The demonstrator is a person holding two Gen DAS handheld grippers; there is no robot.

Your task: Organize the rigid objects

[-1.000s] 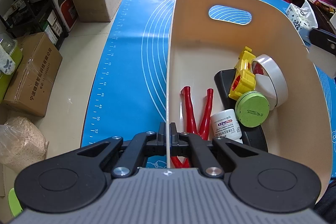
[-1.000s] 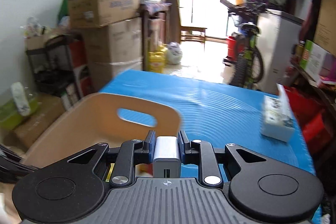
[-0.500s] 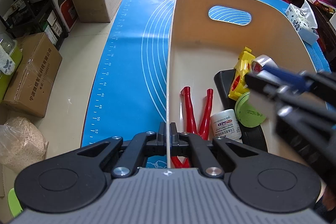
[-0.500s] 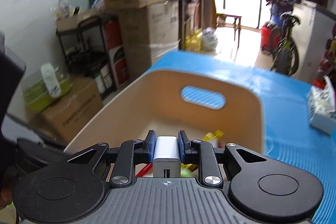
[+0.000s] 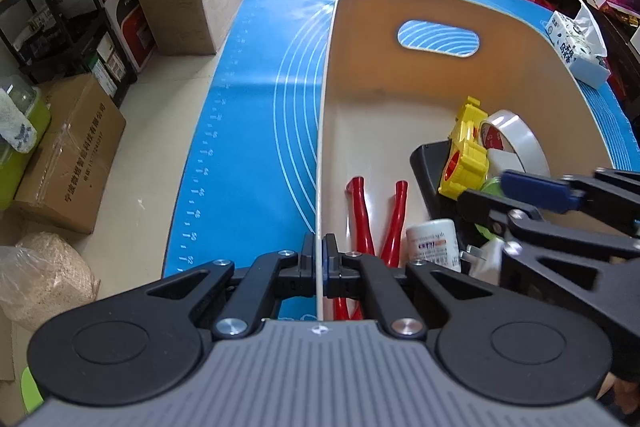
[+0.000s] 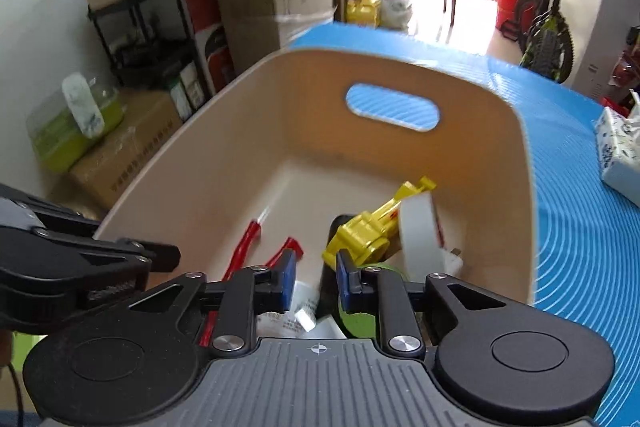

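Now my left gripper [image 5: 320, 255] is pinching the near left wall of the tan bin [image 5: 400, 99]. Its jaws are pressed tight on the thin rim. The bin sits on the blue mat [image 5: 256, 115].

My right gripper [image 6: 316, 277] hangs over the near end of the bin, on the right side. Its jaws have just been opening, and nothing is between them. The white plug block [image 5: 490, 261] lies loose in the bin under it, next to the white jar [image 5: 432, 245].

Inside the bin I see more things. Two red handles [image 5: 376, 211] lie near the left wall. A yellow toy [image 6: 368, 231] rests on a black thing [image 5: 430, 167]. A roll of white tape [image 6: 420, 231] stands on its edge, touching the yellow toy on its right. A green round lid [image 6: 360, 319] peeks out near my right gripper.

A pack of tissues [image 6: 620, 151] lies on the mat, far to the right, apart from the bin.
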